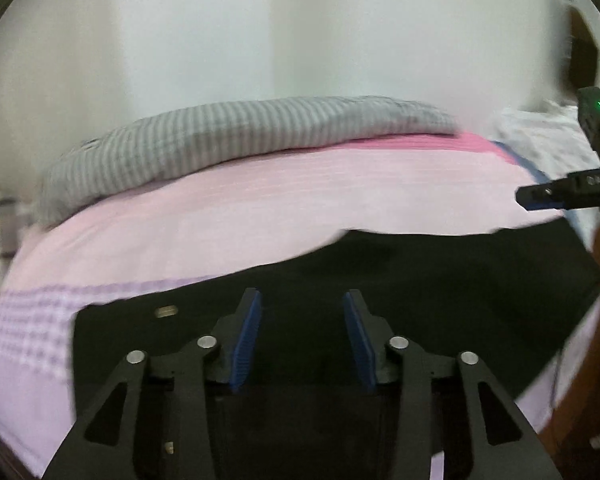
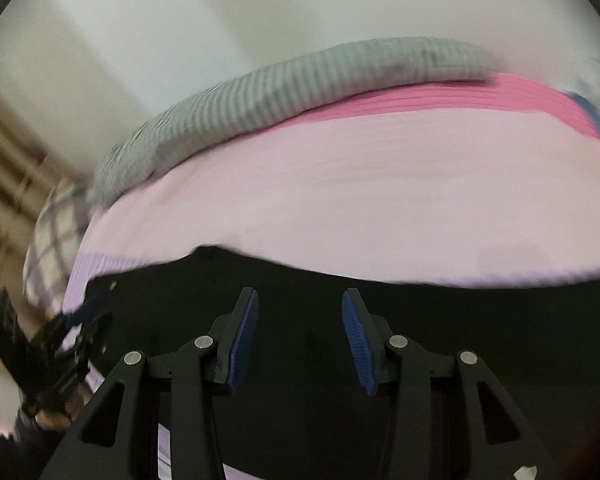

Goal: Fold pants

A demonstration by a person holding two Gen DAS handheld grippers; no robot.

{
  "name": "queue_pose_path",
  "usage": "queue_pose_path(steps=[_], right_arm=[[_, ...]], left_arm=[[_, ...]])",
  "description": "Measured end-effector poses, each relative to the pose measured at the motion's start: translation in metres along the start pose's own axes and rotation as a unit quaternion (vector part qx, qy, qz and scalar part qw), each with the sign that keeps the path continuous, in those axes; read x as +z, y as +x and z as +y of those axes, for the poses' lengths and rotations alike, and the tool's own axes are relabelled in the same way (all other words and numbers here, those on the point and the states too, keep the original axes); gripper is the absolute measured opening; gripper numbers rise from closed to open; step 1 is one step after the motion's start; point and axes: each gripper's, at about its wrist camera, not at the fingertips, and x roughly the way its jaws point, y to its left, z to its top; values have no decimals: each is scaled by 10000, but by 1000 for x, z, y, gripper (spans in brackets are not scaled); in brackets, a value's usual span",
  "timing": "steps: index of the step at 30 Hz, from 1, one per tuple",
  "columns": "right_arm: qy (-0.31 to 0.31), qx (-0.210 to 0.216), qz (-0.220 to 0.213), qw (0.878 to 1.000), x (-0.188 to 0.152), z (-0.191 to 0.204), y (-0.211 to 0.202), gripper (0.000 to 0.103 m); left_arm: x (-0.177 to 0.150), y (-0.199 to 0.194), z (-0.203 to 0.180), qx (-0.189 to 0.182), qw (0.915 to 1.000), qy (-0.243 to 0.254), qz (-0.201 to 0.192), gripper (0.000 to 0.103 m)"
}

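Black pants [image 1: 440,280] lie flat on a pink bed sheet [image 1: 280,208], filling the near part of both views; they also show in the right wrist view [image 2: 460,320]. My left gripper [image 1: 300,300] is open and empty, just above the pants. My right gripper [image 2: 298,300] is open and empty over the pants as well. The right gripper shows at the right edge of the left wrist view [image 1: 540,196]. The left gripper shows at the lower left of the right wrist view [image 2: 72,328], blurred, near the pants' left edge.
A grey striped blanket [image 1: 240,136] lies rolled along the far side of the bed, also in the right wrist view [image 2: 320,76]. A white patterned cloth [image 1: 540,136] sits at the far right. A checked cloth [image 2: 56,248] hangs at the bed's left. Pale walls behind.
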Motion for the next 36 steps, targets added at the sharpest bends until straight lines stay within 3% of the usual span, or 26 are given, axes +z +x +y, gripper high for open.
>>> queue_pose_path(steps=[4, 9, 16, 23, 25, 26, 29, 33, 36], right_arm=[[-625, 201, 431, 9969, 14, 45, 46, 42], [-1089, 315, 870, 9897, 23, 83, 87, 42], [-1482, 273, 1174, 9816, 28, 105, 132, 42], [-1729, 396, 1535, 9721, 33, 117, 163, 42], [-1804, 426, 1612, 9694, 33, 120, 168, 34], [-1833, 504, 1652, 9678, 33, 121, 169, 22], [-1800, 607, 1603, 9686, 36, 121, 167, 11], [-1607, 767, 1300, 9754, 43, 118, 154, 7], [-1634, 545, 1283, 9767, 43, 120, 163, 7]], left_arm=[[-13, 5, 34, 361, 9990, -248, 67, 46], [-26, 17, 66, 522, 9965, -605, 230, 46], [-36, 36, 80, 545, 9933, -912, 458, 46], [-43, 39, 82, 495, 9941, -855, 453, 46], [-45, 38, 83, 446, 9944, -860, 432, 46], [-45, 38, 83, 435, 9945, -857, 427, 46], [-44, 37, 84, 419, 9945, -872, 410, 46], [-45, 35, 85, 389, 9942, -918, 399, 46], [-47, 35, 83, 439, 9951, -792, 394, 46]])
